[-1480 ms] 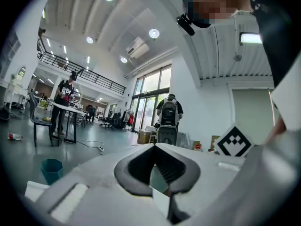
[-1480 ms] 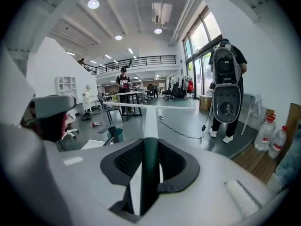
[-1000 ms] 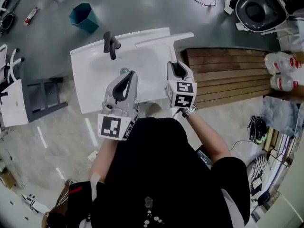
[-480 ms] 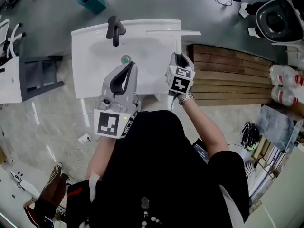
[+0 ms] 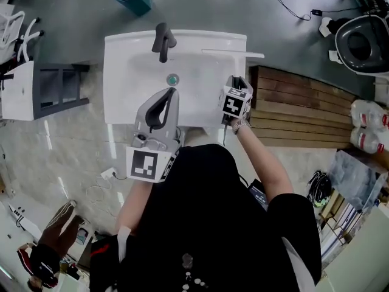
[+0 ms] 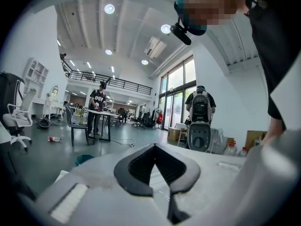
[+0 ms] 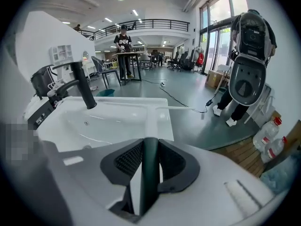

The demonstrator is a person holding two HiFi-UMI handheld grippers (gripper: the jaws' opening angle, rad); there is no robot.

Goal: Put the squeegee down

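- The right gripper (image 5: 234,81) is closed on the dark handle of the squeegee (image 5: 234,53). Its pads press the shaft from both sides.
- The left gripper (image 5: 171,93) is closed and holds nothing. It hovers over the near half of the sink (image 5: 121,47), near the drain (image 5: 173,79).
- The squeegee's shaft runs from the right gripper straight towards the far edge of the sink, above the right rim.
- The white blade lies crosswise, parallel to the far edge at the far right corner. Its end overhangs the right edge.
- The right hand carries the tool, so the set-down is probably a short lowering onto the right rim.
- No view shows whether the blade already touches the rim.
- The gripper body hides most of the handle.
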